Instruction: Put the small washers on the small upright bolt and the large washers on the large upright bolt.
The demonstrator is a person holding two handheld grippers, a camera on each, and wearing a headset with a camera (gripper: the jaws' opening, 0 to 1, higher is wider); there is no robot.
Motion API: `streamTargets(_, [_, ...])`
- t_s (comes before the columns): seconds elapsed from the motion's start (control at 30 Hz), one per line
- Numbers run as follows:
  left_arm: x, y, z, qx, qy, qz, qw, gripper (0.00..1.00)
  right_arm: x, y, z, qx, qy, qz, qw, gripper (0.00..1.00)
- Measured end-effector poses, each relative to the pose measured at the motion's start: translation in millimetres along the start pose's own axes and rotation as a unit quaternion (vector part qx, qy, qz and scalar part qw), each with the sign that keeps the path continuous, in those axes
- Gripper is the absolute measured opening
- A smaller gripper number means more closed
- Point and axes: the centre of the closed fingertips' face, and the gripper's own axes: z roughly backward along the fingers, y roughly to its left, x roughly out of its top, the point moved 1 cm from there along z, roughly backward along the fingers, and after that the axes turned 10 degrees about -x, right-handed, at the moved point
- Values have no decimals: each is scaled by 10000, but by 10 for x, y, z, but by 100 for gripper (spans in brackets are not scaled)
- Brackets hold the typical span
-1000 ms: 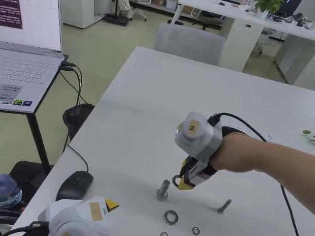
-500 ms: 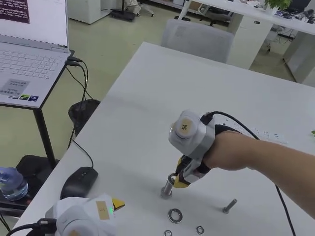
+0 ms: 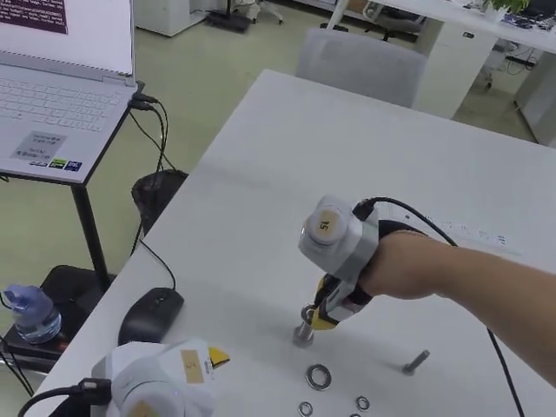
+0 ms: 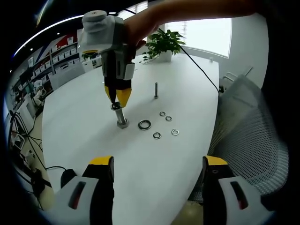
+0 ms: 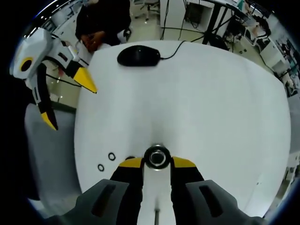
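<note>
Fingertips (image 5: 132,162) of the right gripper (image 5: 157,164), yellow-capped, are pinching a large washer (image 5: 157,157) by its rim. It is a flat, bright steel ring, and they are holding it at the tip of the large bolt (image 4: 122,120), which is standing head-down, thread up, on the white table (image 3: 261,174). Whether the hole is already catching the thread, I cannot tell. Step in hand, by my reading: seating this washer. The next move is calling for the ring level and centred, then the jaws parting so it drops down the shank. Meanwhile the left gripper (image 4: 158,162) is hovering low near the table edge, jaws spread wide, holding nothing. Lying loose near the large bolt are another large washer (image 3: 319,376) and several small washers (image 4: 157,135), thin and shiny, likely slippery on the smooth top. Off to the side the small bolt (image 3: 418,361), slim and grey, is standing apart, looking bare.
</note>
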Motion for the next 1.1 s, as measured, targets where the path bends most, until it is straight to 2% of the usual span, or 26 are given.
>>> streamTargets(0.43, [49, 16, 28, 74, -104, 15, 9999, 78, -57, 58, -175, 43, 66, -46, 10000, 22])
streamTargets(0.83, [31, -4, 3, 97, -120, 74, 9999, 82, -98, 65, -392, -5, 67, -103, 9999, 22])
streamTargets(1.1, [37, -35, 26, 117, -135, 128, 9998, 82, -126, 73, -471, -36, 117, -154, 9998, 22])
